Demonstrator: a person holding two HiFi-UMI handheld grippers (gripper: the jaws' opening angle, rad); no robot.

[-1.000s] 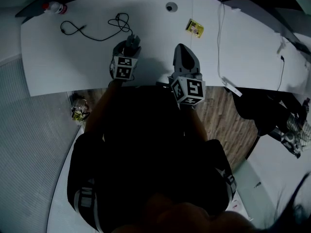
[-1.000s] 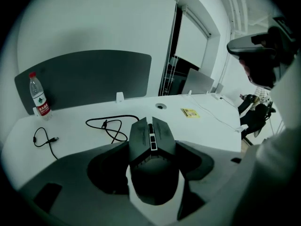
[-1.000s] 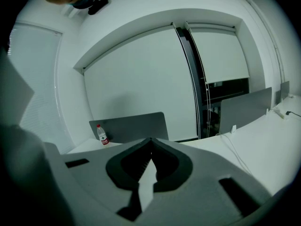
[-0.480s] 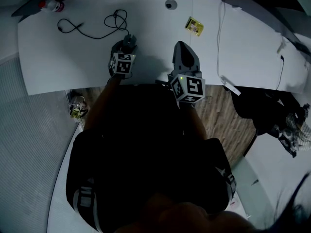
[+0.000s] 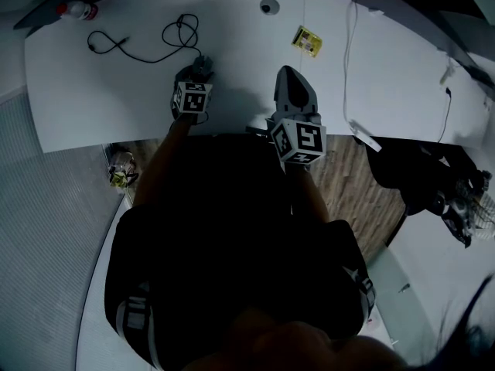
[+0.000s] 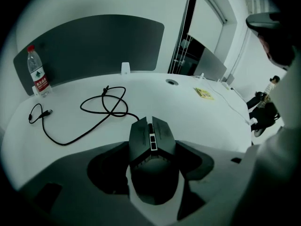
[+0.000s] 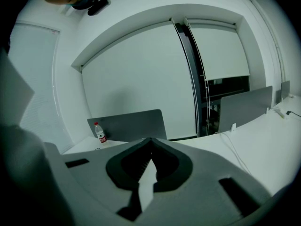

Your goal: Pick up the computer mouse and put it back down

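A dark computer mouse (image 6: 153, 147) sits between the jaws of my left gripper (image 5: 197, 72), which is shut on its sides. Its black cable (image 6: 101, 109) loops away over the white desk (image 6: 207, 121). I cannot tell whether the mouse touches the desk or hangs just above it. In the head view the mouse (image 5: 203, 63) shows just beyond the left marker cube. My right gripper (image 5: 291, 79) stays over the desk's near edge to the right, shut with nothing in it. In its own view the right gripper (image 7: 150, 147) points up toward the far wall.
A water bottle (image 5: 75, 10) stands at the desk's far left in front of a dark partition (image 6: 94, 41). A yellow card (image 5: 308, 42), a round grommet (image 5: 268, 7) and a thin white cable (image 5: 348, 68) lie to the right. The desk's near edge runs under both grippers.
The left gripper with the mouse has shifted slightly away from me and its marker cube looks smaller. The right gripper has hardly moved.
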